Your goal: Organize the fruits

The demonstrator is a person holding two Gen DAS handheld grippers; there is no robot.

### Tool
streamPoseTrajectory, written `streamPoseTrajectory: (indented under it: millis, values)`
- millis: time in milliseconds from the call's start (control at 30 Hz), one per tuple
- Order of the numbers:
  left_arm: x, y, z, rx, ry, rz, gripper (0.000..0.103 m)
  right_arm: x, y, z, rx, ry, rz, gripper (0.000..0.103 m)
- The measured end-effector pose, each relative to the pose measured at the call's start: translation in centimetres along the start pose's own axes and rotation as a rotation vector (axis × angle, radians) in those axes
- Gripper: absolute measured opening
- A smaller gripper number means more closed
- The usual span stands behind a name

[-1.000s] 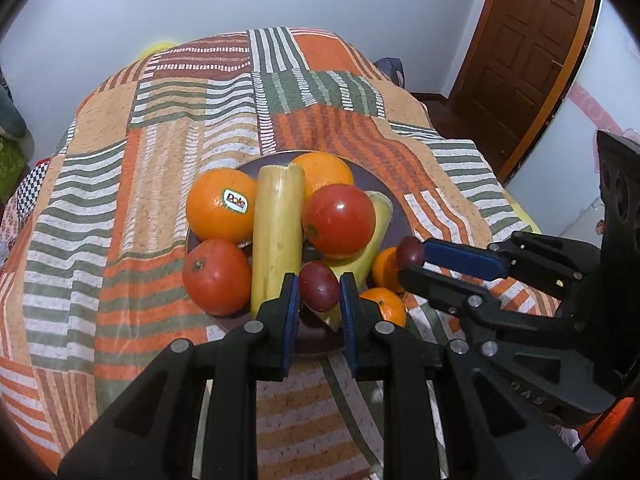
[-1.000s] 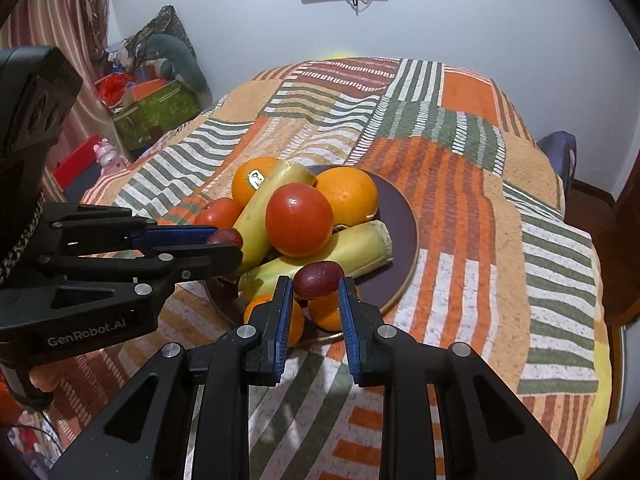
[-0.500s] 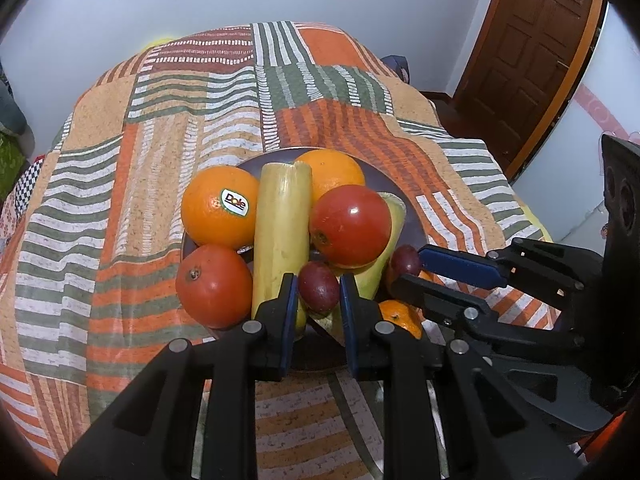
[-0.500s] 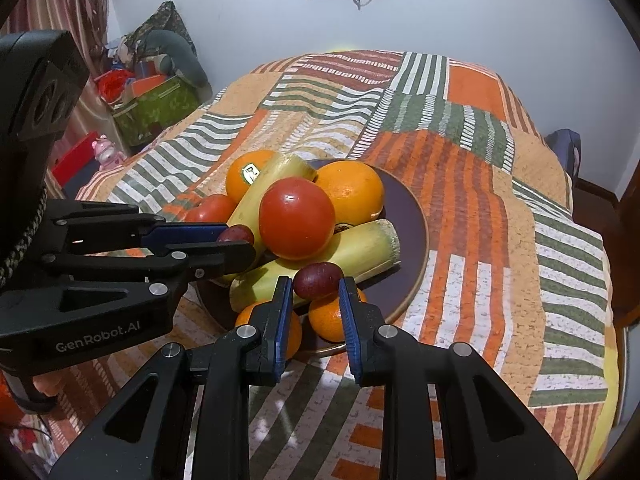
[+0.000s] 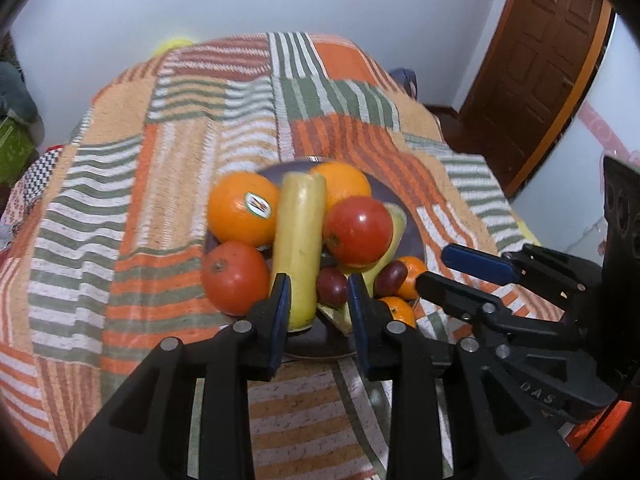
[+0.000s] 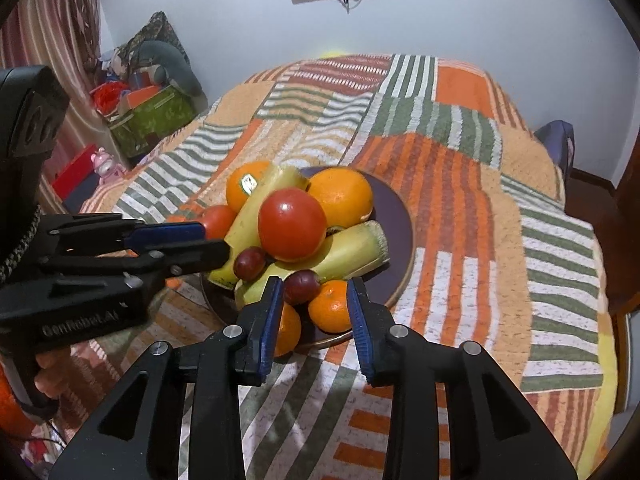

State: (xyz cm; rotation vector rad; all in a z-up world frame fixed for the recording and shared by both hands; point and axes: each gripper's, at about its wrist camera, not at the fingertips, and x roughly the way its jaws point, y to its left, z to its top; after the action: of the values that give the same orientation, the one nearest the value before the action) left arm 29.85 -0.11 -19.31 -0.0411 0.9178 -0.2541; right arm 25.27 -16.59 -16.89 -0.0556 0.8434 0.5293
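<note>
Left wrist view: my left claw [image 5: 318,300] stands released at the lower middle of the frame, its blue pads apart with nothing between them touching. Just past the tips a dark grape [image 5: 332,286] lies on the plate [image 5: 412,236], leaning against the long yellow banana [image 5: 300,248]. A second grape [image 5: 390,278] sits right of it, beside a small mandarin [image 5: 412,276]. A tomato [image 5: 358,230] rides on top of the pile; another tomato [image 5: 234,276] and a stickered orange [image 5: 242,208] fill the left side. My right claw [image 5: 448,268] enters from the right edge, spread apart.

Right wrist view: my right claw [image 6: 316,308] is released at lower centre, and the second grape [image 6: 301,287] rests on the fruit just beyond its pads, against a mandarin [image 6: 330,306]. My left claw [image 6: 208,242] reaches in from the left, also spread, its tips next to the first grape [image 6: 249,262]. The plate [image 6: 396,216] sits on a striped patchwork blanket [image 6: 460,184] covering a bed.
</note>
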Motion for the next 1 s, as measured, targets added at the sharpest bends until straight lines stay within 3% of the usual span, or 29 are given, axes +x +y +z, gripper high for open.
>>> streamPoseTrajectory:
  millis: [233, 667, 867, 933, 1000]
  values:
    - [-7.2, -0.7, 0.2, -0.012, -0.165, 0.057, 0.029, -5.2, 0.6, 1.2, 0.009, -0.106, -0.019, 0.03]
    - [-23.1, -4.2, -2.5, -0.025, -0.496, 0.126, 0.029, -20.2, 5.3, 1.5, -0.038, -0.446, -0.038, 0.03]
    - [-28.4, -6.5, -5.1, 0.003, -0.609, 0.152, 0.047, -24.3, 7.3, 0.4, -0.057, -0.546, -0.031, 0.031]
    - [-29.5, -7.1, -5.7, 0.013, -0.634, 0.158, 0.056, -24.9, 7.6, 0.0, -0.057, -0.565, -0.037, 0.049]
    - [-30.6, -7.8, -6.3, 0.025, -0.659, 0.163, 0.066, -25.3, 7.8, -0.5, -0.048, -0.597, -0.058, 0.061]
